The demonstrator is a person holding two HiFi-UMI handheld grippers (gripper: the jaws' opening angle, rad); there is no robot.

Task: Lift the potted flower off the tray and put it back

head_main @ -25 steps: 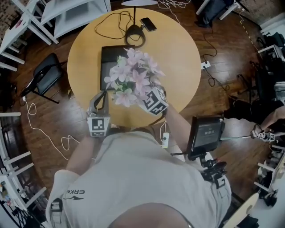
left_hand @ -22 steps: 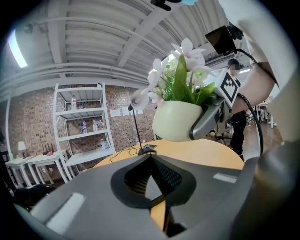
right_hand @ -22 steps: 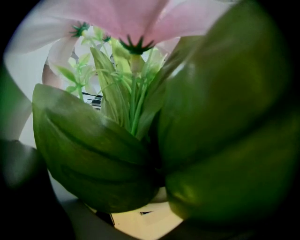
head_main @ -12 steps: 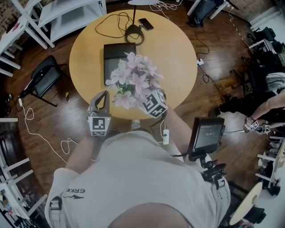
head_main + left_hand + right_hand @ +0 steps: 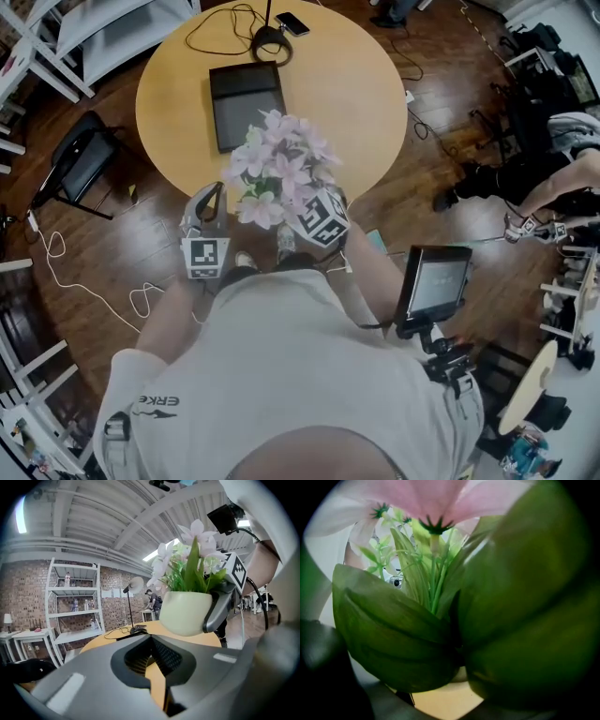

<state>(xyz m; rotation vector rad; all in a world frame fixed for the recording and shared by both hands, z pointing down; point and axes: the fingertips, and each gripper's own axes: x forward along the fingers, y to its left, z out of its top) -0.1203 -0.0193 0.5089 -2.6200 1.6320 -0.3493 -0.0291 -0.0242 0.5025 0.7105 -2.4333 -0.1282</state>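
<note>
The potted flower (image 5: 278,169), pink blooms in a cream pot (image 5: 187,612), hangs in the air over the near edge of the round table (image 5: 356,94). My right gripper (image 5: 309,211) is shut on the pot's rim; one of its fingers (image 5: 216,612) shows in the left gripper view. Leaves and a pink bloom (image 5: 436,508) fill the right gripper view and hide the jaws. The dark tray (image 5: 246,103) lies bare on the table, far behind the pot. My left gripper (image 5: 208,199) is shut and holds nothing, just left of the flowers.
A lamp base (image 5: 269,42) and a phone (image 5: 292,23) sit at the table's far edge. A black chair (image 5: 80,159) and white shelves stand at left. A monitor on a stand (image 5: 434,286) is at right. Cables cross the wooden floor; another person (image 5: 553,178) is far right.
Both grippers and the flower have drawn back from the tray toward the table's near edge. The table and tray have slid farther up and away in the head view.
</note>
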